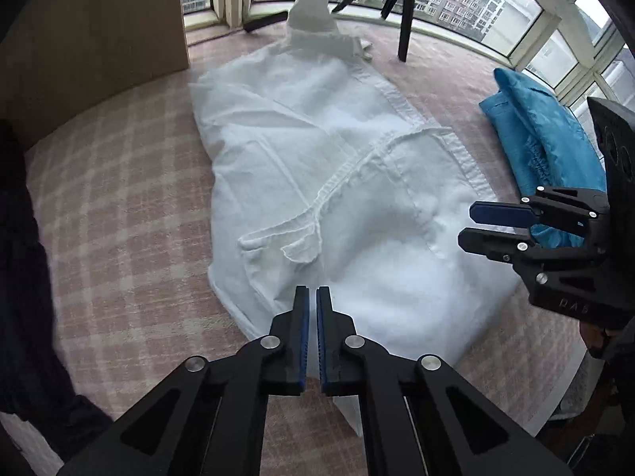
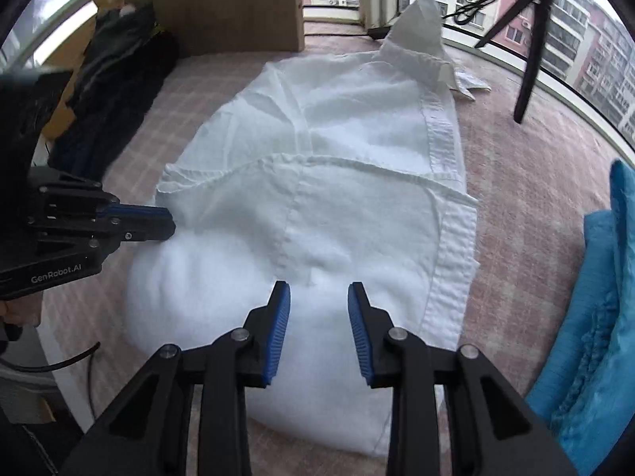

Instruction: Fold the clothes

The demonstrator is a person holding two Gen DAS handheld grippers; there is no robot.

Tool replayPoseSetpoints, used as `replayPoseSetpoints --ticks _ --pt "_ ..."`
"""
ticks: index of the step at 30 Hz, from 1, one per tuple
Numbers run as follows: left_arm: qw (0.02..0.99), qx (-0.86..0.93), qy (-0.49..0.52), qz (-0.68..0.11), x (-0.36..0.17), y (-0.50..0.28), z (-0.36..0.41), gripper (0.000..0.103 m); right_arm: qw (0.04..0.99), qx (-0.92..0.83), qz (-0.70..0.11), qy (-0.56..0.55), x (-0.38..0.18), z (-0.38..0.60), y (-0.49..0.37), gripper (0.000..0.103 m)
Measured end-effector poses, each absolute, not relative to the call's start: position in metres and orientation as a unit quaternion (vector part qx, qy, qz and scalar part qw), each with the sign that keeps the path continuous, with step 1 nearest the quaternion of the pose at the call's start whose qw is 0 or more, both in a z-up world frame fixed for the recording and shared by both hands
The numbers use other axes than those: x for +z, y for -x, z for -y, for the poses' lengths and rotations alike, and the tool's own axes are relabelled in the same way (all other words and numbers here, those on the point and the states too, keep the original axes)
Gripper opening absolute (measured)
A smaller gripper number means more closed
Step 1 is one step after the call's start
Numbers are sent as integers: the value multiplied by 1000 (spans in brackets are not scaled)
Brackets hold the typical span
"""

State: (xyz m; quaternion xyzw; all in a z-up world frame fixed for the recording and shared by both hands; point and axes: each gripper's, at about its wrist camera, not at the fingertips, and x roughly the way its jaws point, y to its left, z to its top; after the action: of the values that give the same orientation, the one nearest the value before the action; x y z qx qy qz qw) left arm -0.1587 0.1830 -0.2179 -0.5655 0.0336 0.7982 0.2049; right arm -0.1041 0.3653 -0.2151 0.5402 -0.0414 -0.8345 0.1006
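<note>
A white shirt point(image 1: 317, 139) point(image 2: 337, 139) lies lengthwise on the pink plaid bed sheet point(image 1: 119, 206), collar at the far end, sleeves folded across its middle. The near hem end looks puffed up and blurred. My left gripper point(image 1: 313, 291) point(image 2: 172, 220) is at the shirt's near left edge, its jaws almost together with white cloth showing between and below them. My right gripper point(image 2: 319, 289) point(image 1: 468, 224) hovers open over the near right part of the shirt, with nothing between its blue pads point(image 2: 279, 333).
A crumpled blue garment point(image 1: 547, 146) point(image 2: 595, 317) lies to the right of the shirt. A black tripod point(image 1: 408, 12) point(image 2: 532, 51) stands near the far windows. A wooden panel point(image 1: 99, 39) rises at the far left, with dark clothes point(image 2: 115, 79) beside it.
</note>
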Motion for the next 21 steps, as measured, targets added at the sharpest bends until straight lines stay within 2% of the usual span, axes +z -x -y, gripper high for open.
replayPoseSetpoints --ticks 4,8,10,13,15,17,18,19,20,21 --pt "280 788 549 6 -203 130 -203 6 136 -829 97 -534 -208 -367 80 15" --pt "290 761 581 -9 -245 116 -235 11 127 -812 85 -563 -239 -350 71 15" --pt "286 761 582 -9 -266 114 -230 9 124 -810 90 -566 -253 -352 67 11" --pt "271 777 569 -4 -226 129 -203 1 120 -803 130 -569 -239 -364 65 10" --pt "261 787 559 0 -200 139 -186 3 122 -810 162 -551 -214 -375 60 10" --pt "251 797 550 4 -174 149 -168 11 123 -827 181 -517 -177 -388 53 13" --pt "246 802 545 6 -160 154 -159 21 113 -838 183 -501 -161 -395 53 14" --pt "241 807 540 8 -147 159 -151 29 103 -849 184 -485 -146 -401 53 19" --pt "229 816 531 0 -139 169 -142 30 92 -859 185 -469 -130 -408 54 32" --pt "218 824 522 -7 -131 178 -133 31 82 -869 187 -452 -115 -414 54 40"
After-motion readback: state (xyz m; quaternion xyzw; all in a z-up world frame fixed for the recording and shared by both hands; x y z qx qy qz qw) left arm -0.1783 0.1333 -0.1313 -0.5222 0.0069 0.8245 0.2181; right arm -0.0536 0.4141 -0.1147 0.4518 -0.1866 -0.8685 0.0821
